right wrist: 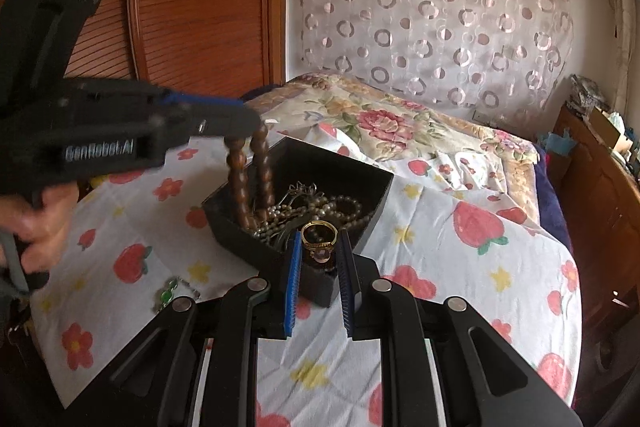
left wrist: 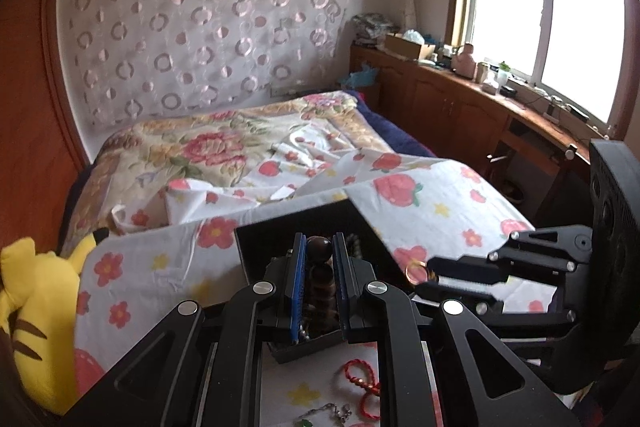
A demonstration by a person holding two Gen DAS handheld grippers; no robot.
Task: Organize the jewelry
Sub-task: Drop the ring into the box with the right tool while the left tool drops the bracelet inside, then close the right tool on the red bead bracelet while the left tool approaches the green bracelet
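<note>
A black jewelry box (right wrist: pixel 376 199) sits on a flowered cloth, with pearl strands and chains (right wrist: pixel 320 207) inside. My left gripper (left wrist: pixel 319 247) is shut on a brown wooden bead bracelet (left wrist: pixel 319 249), which hangs down into the box (right wrist: pixel 262 167). My right gripper (right wrist: pixel 319 243) is shut on a gold ring with a pale stone (right wrist: pixel 319 233) over the box's near corner. The ring also shows in the left wrist view (left wrist: pixel 416 271). A red cord bracelet (left wrist: pixel 360 379) and a silver chain with a green stone (left wrist: pixel 324 413) lie on the cloth near me.
A green-stone bracelet (right wrist: pixel 170 291) lies left of the box. A yellow plush toy (left wrist: pixel 36 311) sits at the left. The bed with a floral quilt (left wrist: pixel 208 147) lies beyond. A wooden cabinet (left wrist: pixel 460 95) with clutter runs under the window.
</note>
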